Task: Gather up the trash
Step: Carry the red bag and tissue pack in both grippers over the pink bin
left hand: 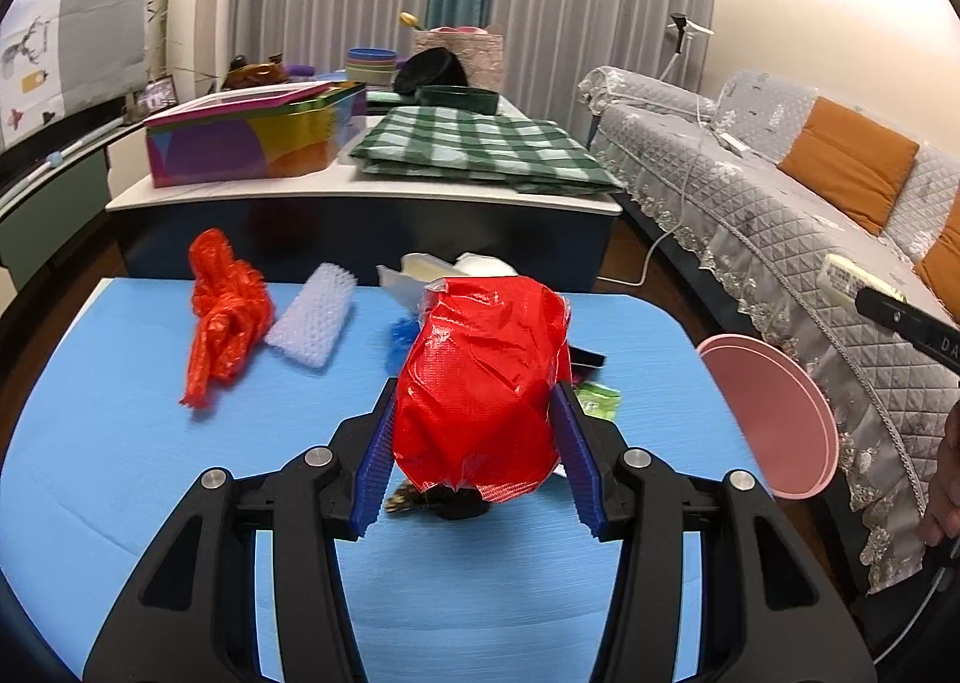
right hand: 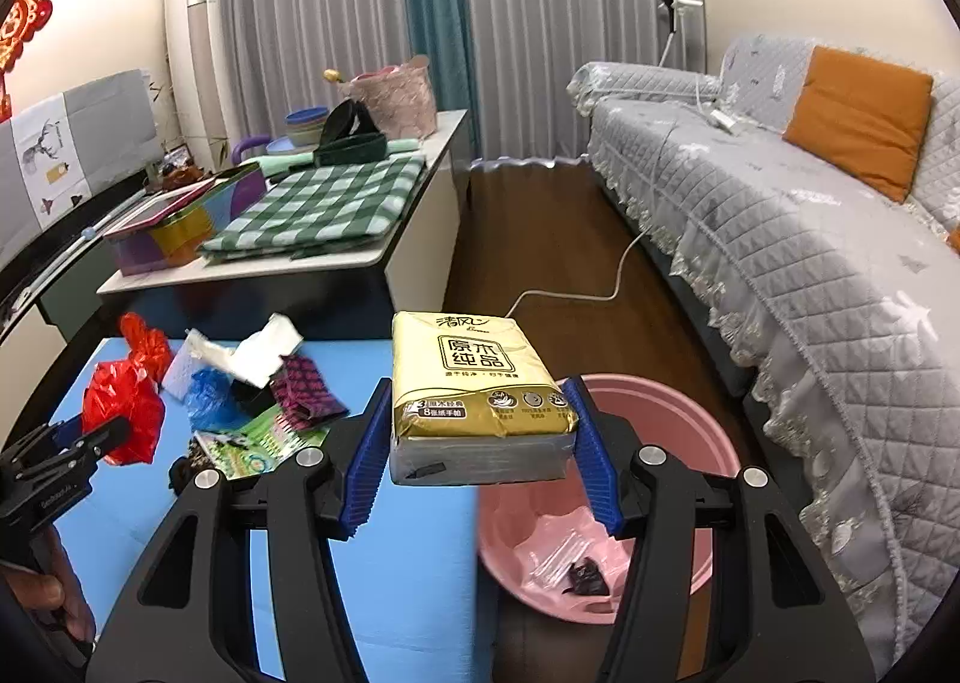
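My left gripper [left hand: 474,431] is shut on a crumpled red plastic bag [left hand: 486,377], lifted above the blue table mat [left hand: 150,473]; the same bag [right hand: 123,413] and gripper [right hand: 84,437] show at the left of the right wrist view. My right gripper [right hand: 480,431] is shut on a yellow tissue pack [right hand: 474,401], held over the mat's right edge beside the pink bin [right hand: 690,431]. The bin [left hand: 774,413] holds a pink liner, clear wrap and a dark scrap. On the mat lie another red bag [left hand: 225,311], a white foam net [left hand: 312,317], a blue bag [right hand: 207,395], white paper [right hand: 264,353] and printed wrappers [right hand: 264,443].
A low white table [left hand: 360,191] behind the mat carries a colourful tin [left hand: 252,137] and a green checked cloth [left hand: 480,149]. A grey quilted sofa [right hand: 780,239] with orange cushions runs along the right. A white cable [right hand: 576,293] crosses the wooden floor.
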`<state>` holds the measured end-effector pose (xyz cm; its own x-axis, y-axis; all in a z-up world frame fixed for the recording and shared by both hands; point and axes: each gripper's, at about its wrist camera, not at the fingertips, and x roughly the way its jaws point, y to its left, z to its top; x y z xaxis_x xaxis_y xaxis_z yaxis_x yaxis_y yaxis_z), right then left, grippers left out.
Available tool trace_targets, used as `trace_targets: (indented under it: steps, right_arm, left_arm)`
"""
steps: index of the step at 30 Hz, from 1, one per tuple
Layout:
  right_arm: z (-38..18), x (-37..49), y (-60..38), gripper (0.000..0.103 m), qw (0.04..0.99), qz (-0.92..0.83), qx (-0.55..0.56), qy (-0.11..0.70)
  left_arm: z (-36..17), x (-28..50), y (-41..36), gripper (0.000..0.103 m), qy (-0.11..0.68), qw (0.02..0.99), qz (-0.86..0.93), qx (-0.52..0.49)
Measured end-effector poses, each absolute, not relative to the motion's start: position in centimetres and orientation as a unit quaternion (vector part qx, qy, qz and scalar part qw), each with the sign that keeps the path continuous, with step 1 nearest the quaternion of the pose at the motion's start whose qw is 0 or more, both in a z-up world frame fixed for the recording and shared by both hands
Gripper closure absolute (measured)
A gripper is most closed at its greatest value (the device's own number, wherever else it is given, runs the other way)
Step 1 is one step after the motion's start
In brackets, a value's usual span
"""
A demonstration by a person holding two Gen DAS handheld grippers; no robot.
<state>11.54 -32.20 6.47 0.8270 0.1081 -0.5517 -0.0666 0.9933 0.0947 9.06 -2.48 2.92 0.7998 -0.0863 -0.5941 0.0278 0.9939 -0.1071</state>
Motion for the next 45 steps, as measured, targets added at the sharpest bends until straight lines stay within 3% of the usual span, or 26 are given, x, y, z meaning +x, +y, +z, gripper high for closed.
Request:
trace_targets:
  steps: [21, 45]
  right_arm:
    - [9.2, 12.0, -38.8, 0.047, 0.965, -0.036, 0.017, 0.26]
    - [4.9, 15.7, -43.1, 0.047, 0.952, -0.075, 0.032, 0.294]
  left_arm:
    - [3.8, 12.3, -11.5, 0.054, 0.319, 0.943, -0.089, -0.019]
    - [0.0, 17.9, -23.1, 0.054, 0.344, 0.926, -0.158, -0.004]
